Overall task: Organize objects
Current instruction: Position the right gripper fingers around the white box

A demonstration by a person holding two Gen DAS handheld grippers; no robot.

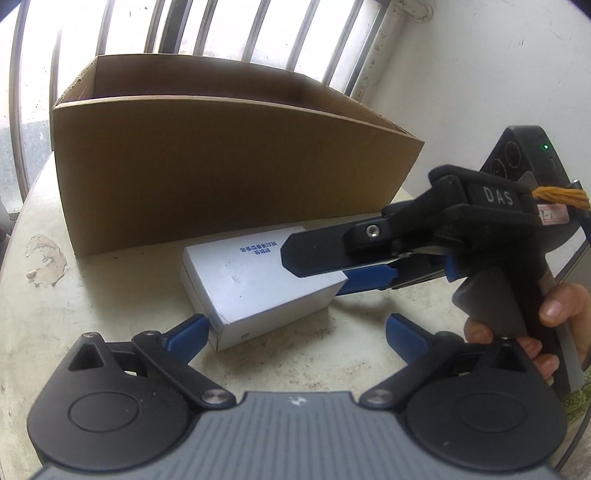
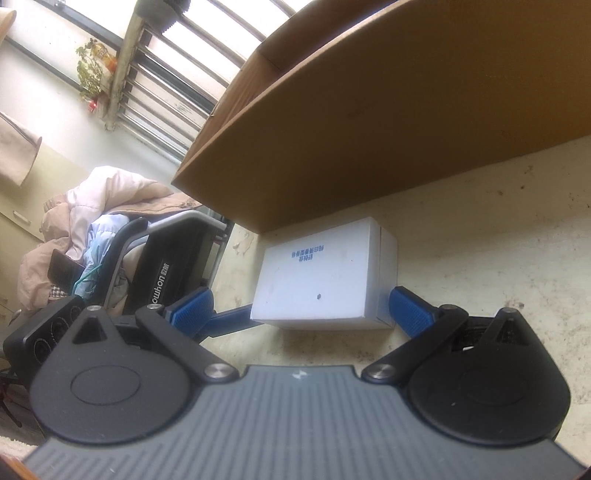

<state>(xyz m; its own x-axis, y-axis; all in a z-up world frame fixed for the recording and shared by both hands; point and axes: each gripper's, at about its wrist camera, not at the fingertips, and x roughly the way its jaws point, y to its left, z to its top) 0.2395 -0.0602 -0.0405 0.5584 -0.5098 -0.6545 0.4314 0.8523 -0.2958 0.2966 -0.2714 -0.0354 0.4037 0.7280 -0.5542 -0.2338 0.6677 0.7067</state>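
A small white box with blue print (image 1: 255,284) lies flat on the round stone table, just in front of an open brown cardboard carton (image 1: 221,166). My left gripper (image 1: 299,334) is open, its left fingertip touching the box's near corner. My right gripper (image 2: 301,306) is open and straddles the white box (image 2: 325,280); in the left wrist view it reaches in from the right with one finger over the box. The carton (image 2: 369,129) stands right behind the box. The carton's inside is hidden.
The table's surface (image 1: 74,314) is pale and chipped at the left. A barred window (image 1: 221,26) and white wall stand behind the carton. Beyond the table edge a chair piled with clothes (image 2: 92,229) stands at the left.
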